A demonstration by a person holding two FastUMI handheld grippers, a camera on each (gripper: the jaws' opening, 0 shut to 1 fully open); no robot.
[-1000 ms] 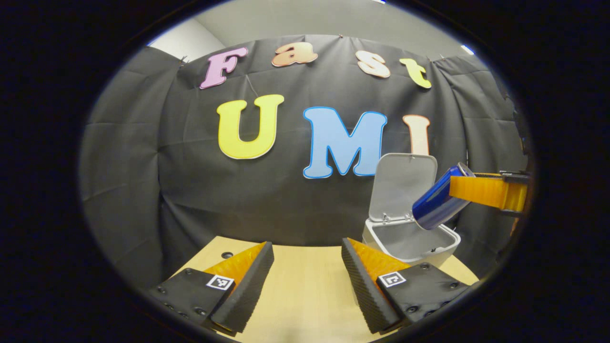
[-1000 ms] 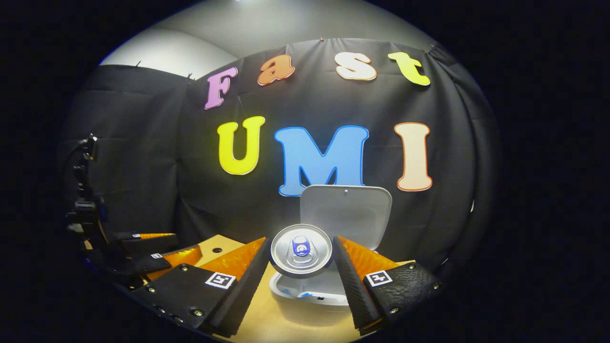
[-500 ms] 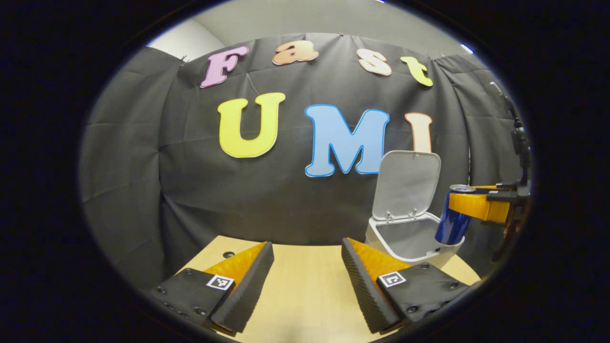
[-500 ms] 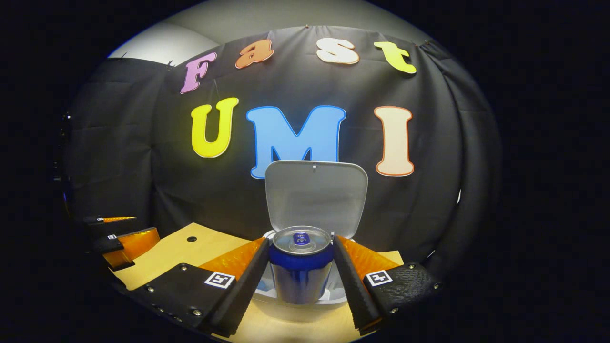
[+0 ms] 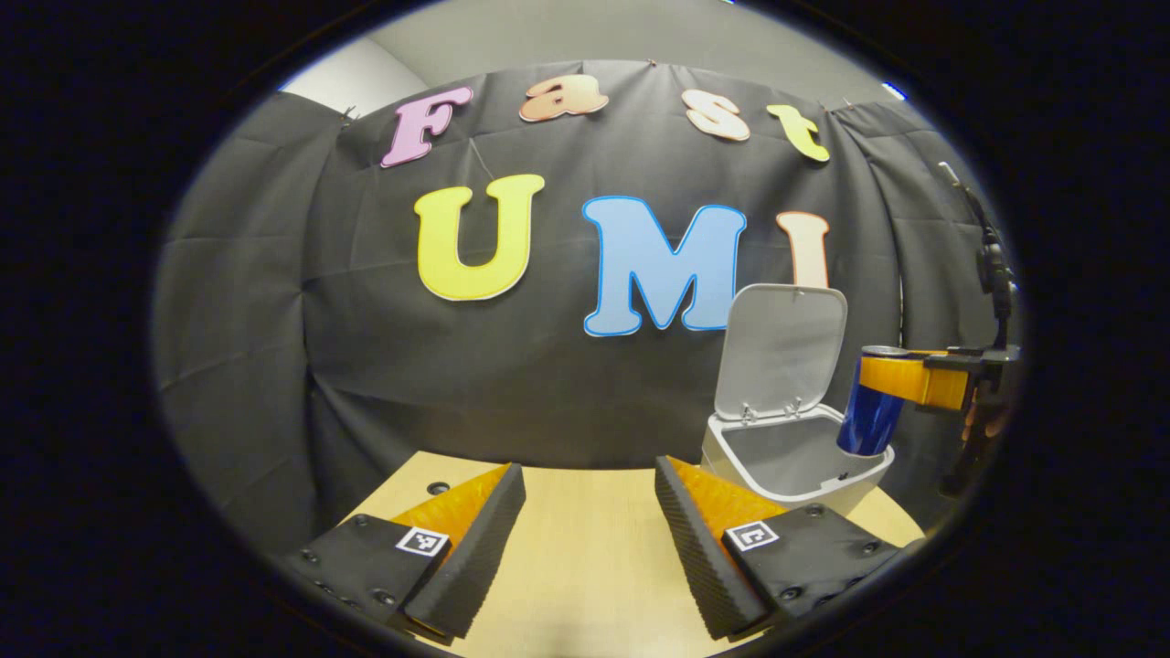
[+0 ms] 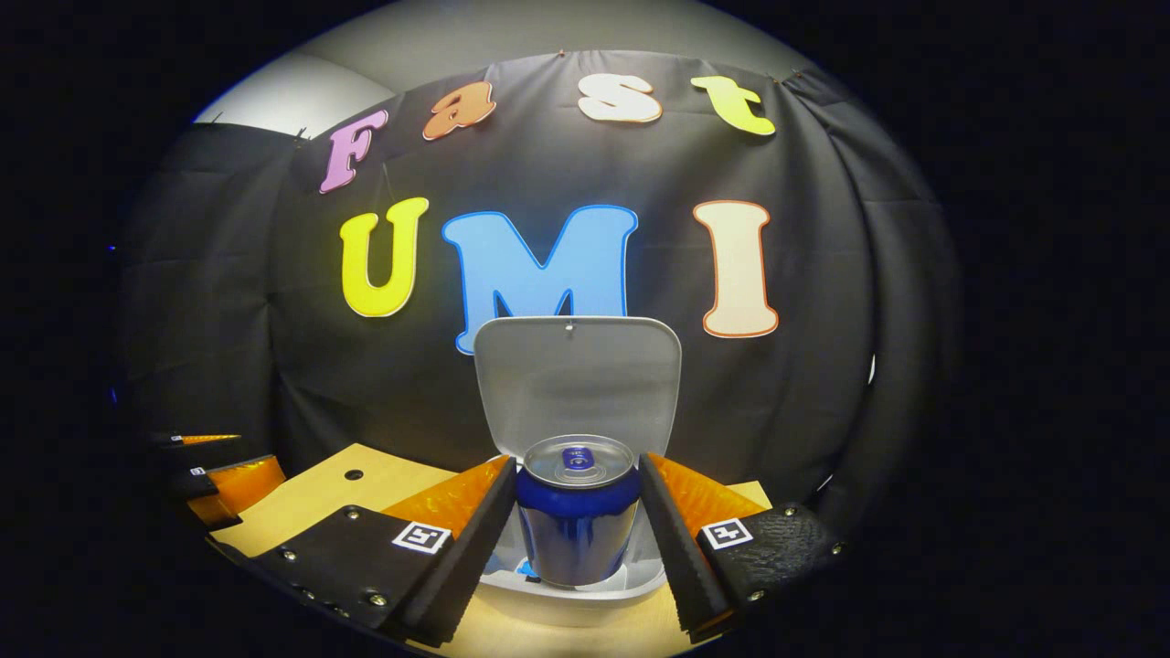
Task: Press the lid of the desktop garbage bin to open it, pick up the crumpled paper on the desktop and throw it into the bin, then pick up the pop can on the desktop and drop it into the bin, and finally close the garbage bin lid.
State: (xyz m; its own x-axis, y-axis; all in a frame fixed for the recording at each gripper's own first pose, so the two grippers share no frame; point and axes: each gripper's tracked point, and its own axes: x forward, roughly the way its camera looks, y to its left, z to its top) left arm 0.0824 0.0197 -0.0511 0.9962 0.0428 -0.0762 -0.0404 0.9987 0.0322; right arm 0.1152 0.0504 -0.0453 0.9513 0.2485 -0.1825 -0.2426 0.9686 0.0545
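Observation:
In the right gripper view a blue pop can (image 6: 577, 525) with a silver top stands upright between my right gripper's (image 6: 576, 535) fingers, which press on both its sides. It hangs over the open white bin (image 6: 576, 599), whose lid (image 6: 578, 379) stands up behind it. In the left gripper view the bin (image 5: 793, 461) sits at the table's right end with its lid (image 5: 780, 349) raised, and the can (image 5: 871, 411) dips past the bin's right rim, held by the right gripper (image 5: 900, 377). My left gripper (image 5: 585, 539) stands open over the table, with nothing between its fingers.
The light wooden table (image 5: 576, 567) has a small round hole (image 5: 437, 488) near its far left corner. The left gripper (image 6: 215, 480) shows low at the left edge of the right gripper view. Black cloth walls close in the back and sides.
The can went from tilted above the bin to upright, then came down so its base sits within the bin's opening. The left gripper has stayed still.

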